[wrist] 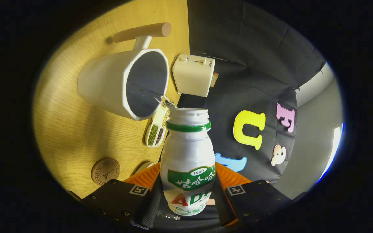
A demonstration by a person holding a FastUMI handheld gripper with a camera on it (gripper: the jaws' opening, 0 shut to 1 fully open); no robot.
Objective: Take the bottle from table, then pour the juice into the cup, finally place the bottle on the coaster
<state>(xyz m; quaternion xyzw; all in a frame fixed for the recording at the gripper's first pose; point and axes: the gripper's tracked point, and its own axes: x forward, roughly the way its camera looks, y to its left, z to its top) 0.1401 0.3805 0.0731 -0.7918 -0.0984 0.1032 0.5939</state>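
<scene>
My gripper (188,194) is shut on a white bottle (188,161) with a green neck ring and green label, its cap off. The view is rolled, so the bottle is tipped with its mouth at the rim of a white cup (121,82) with a wooden handle. A thin clear stream (162,101) runs from the bottle mouth over the cup's rim into its grey inside. The round wooden coaster (105,171) lies on the wooden table (70,129), beside the left finger (115,197) and apart from the cup.
A cream toaster (193,75) stands beyond the cup at the table's edge by the black cloth wall. A small white divided dish (156,129) with green and dark beans lies between cup and bottle.
</scene>
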